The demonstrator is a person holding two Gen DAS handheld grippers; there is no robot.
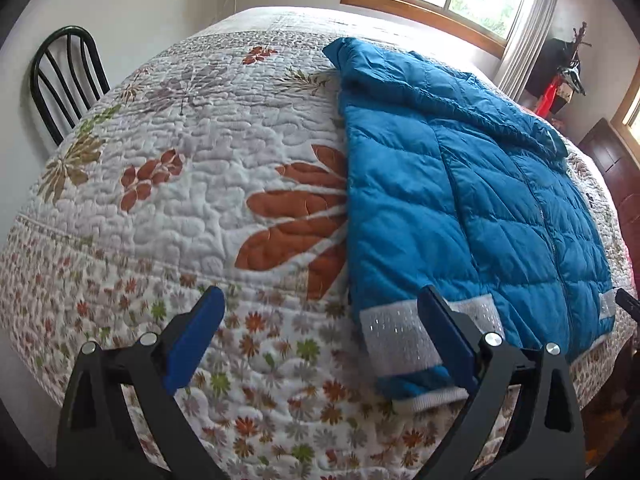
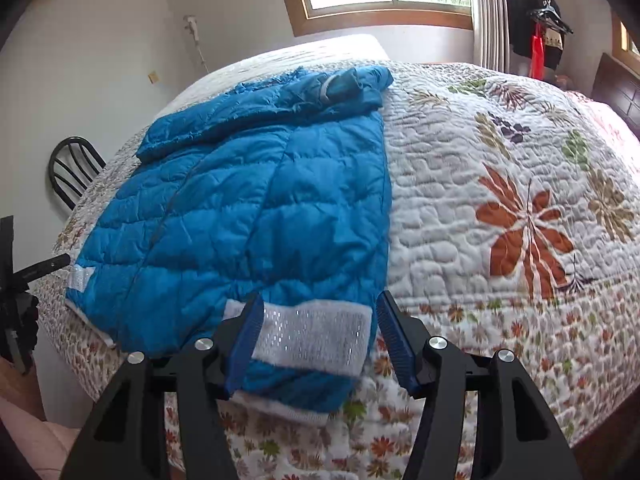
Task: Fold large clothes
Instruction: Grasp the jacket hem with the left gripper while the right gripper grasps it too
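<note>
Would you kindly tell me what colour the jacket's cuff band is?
The cuff band is white with small silvery flecks, clearest in the right wrist view.

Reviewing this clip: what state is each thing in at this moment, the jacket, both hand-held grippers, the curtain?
Blue jacket: lying flat on the quilt, sleeves folded in, zipped shut.
Left hand-held gripper: open, nothing between its fingers.
Right hand-held gripper: open, above the jacket's white cuff, not pinching it.
Curtain: drawn aside, window uncovered.

Teal-blue quilted jacket (image 1: 460,184) with silvery-white cuffs (image 2: 312,336); white bedspread (image 1: 180,200) with rust leaves.
</note>
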